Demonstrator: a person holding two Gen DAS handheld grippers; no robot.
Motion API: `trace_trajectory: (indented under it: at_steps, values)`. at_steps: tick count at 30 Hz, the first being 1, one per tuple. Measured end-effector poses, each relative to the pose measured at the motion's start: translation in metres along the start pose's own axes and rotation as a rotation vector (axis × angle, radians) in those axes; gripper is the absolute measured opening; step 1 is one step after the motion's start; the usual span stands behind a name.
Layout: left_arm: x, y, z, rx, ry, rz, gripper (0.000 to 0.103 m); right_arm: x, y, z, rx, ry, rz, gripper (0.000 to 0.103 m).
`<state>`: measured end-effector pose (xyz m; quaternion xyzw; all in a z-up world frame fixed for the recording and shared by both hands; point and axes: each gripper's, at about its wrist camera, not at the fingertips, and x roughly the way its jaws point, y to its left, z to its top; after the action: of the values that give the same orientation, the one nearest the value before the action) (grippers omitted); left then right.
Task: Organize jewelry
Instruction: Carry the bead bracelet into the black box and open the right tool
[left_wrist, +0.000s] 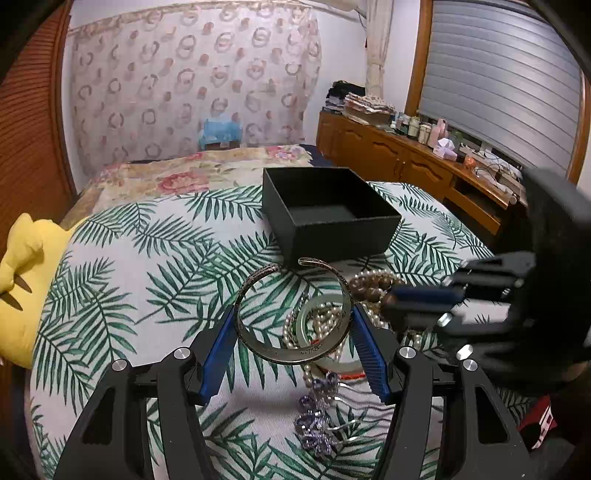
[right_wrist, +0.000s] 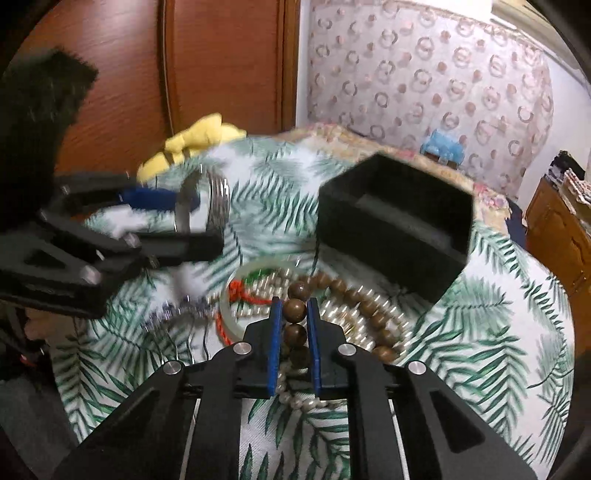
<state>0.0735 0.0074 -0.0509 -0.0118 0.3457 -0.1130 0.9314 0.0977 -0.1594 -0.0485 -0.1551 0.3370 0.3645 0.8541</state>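
My left gripper is shut on a silver cuff bangle and holds it above the jewelry pile; it also shows in the right wrist view. My right gripper is shut on a brown wooden bead bracelet, whose beads trail over a pearl necklace. An open black box stands just beyond the pile, empty as far as I can see; in the right wrist view it is at the upper right. A pale jade bangle, an orange cord and a purple hair ornament lie in the pile.
All lies on a palm-leaf cloth over a bed. A yellow plush toy sits at the left edge. A wooden sideboard with bottles runs along the right wall. A wooden door is behind.
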Motion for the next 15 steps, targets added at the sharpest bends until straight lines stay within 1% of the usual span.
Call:
trace_trajectory:
  at_steps: [4,8,15]
  values:
    - [-0.002,-0.001,0.008,0.006,-0.013,0.002,0.059,-0.023,-0.013,0.016,0.008,-0.057,-0.014,0.015]
    - [-0.002,-0.001,0.015,0.006,-0.025,-0.001,0.059,-0.039,-0.025,0.033,0.004,-0.096,-0.032,0.015]
    - [-0.001,-0.006,0.028,0.026,-0.041,0.003,0.059,-0.052,-0.042,0.064,0.004,-0.154,-0.057,0.015]
